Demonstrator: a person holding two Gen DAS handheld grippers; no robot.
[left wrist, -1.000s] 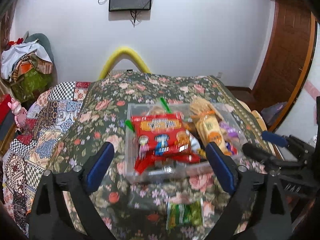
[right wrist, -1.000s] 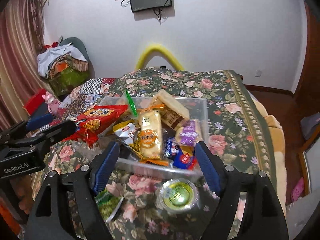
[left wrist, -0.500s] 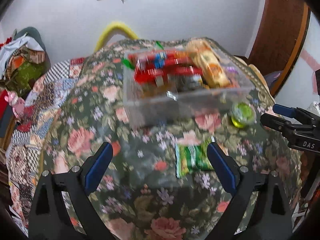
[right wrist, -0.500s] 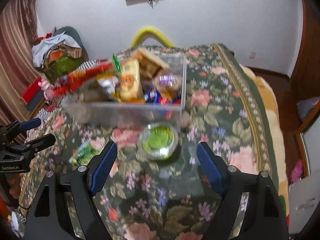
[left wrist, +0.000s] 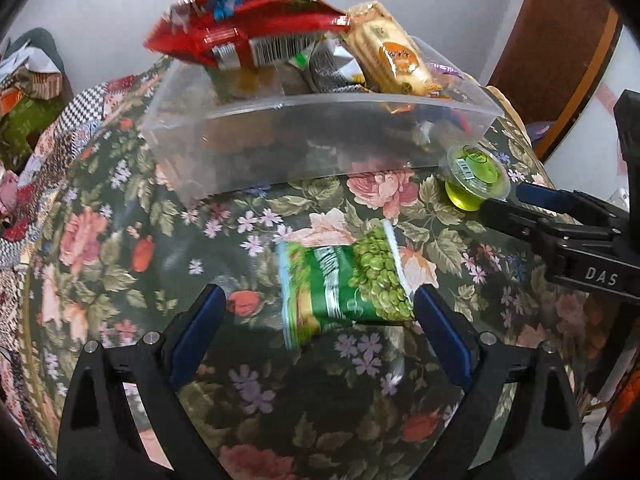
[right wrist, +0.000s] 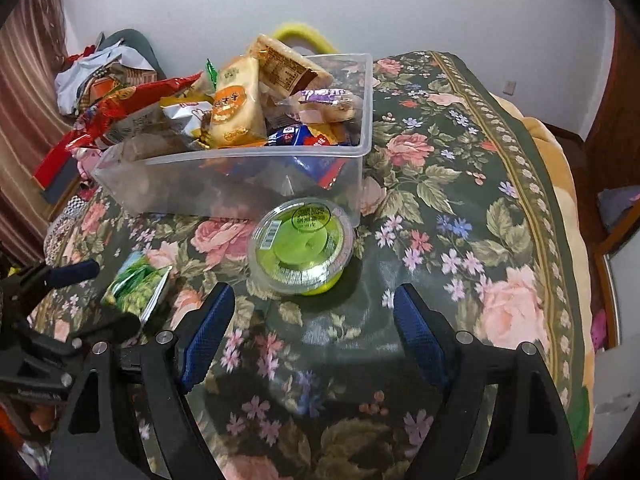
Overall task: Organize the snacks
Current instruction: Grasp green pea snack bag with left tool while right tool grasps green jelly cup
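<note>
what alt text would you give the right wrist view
The open right gripper hovers over a green jelly cup on a floral tablecloth, just in front of a clear bin heaped with snacks. A green snack packet lies left, by the left gripper.

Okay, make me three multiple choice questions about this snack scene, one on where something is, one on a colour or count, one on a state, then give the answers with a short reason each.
1. Where is the jelly cup?
A. inside the clear bin
B. on the floral cloth just in front of the clear bin
C. held in a gripper

2. How many snacks lie on the floral cloth outside the bin?
A. two
B. four
C. none

3. How is the left gripper?
A. shut on the green packet
B. shut and holding nothing
C. open, fingers either side of the green packet

Answers:
1 B: the cup stands on the cloth by the bin's front wall.
2 A: only the jelly cup and the green packet are outside.
3 C: both blue pads are spread wide, with the packet between them.
</note>
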